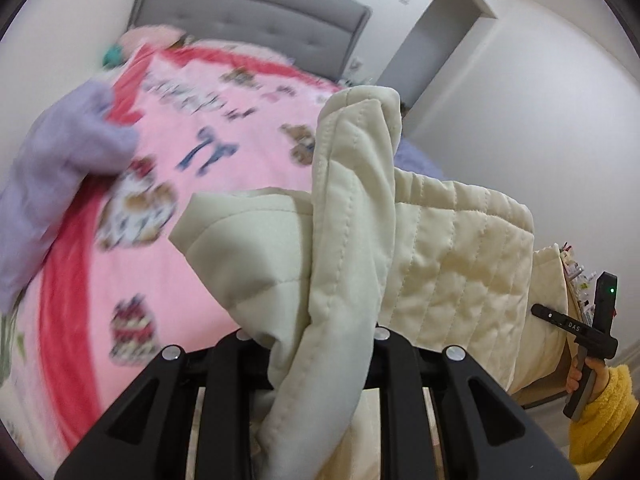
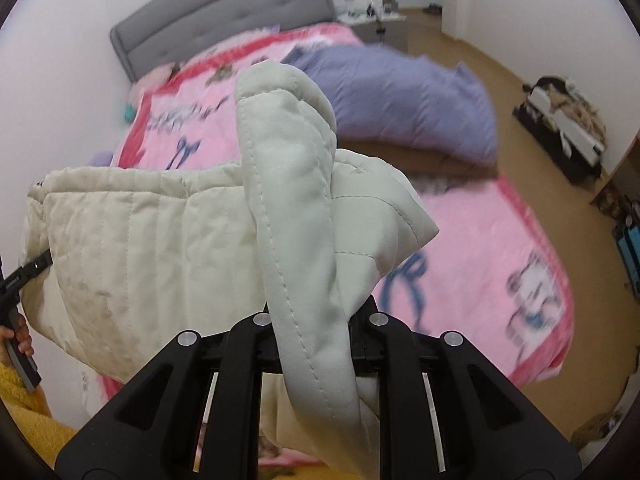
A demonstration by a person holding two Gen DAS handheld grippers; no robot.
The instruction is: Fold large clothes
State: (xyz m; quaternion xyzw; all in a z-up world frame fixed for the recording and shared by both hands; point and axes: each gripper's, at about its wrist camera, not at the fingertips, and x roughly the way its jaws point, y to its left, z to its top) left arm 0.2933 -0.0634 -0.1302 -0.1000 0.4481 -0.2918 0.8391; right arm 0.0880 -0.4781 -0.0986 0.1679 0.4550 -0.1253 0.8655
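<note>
Two corners of a cream quilted jacket (image 1: 440, 248) are pinched, one in each gripper, and the garment is held up above the bed (image 2: 480, 248), stretched between the two hands with its padded body hanging toward the pink blanket (image 1: 224, 272). A thick stitched edge is seen rising out of each set of jaws and folding over at the top.

The step in hand is judged to be the lift and spread: the jacket is raised clear so that it can be laid out flat. Folding proper appears not yet begun. For the next move, the garment would need to be kept taut between the hands and lowered evenly onto the bare stretch of blanket, so that no sleeve is trapped underneath.

The left gripper (image 1: 316, 344) is nearly closed, its fingers clamped on the bunched edge of the jacket. The right gripper (image 2: 316, 332) is likewise almost together and clamped on a folded band of the same fabric. Nothing else is touched by either tool.

Beyond the jacket, a lilac pillow (image 2: 400, 92) is seen lying at the bed's side, and a grey padded headboard (image 2: 224, 20) stands against the white wall. A yellow fleece sleeve (image 1: 604, 412) is visible behind the right-hand tool.
</note>
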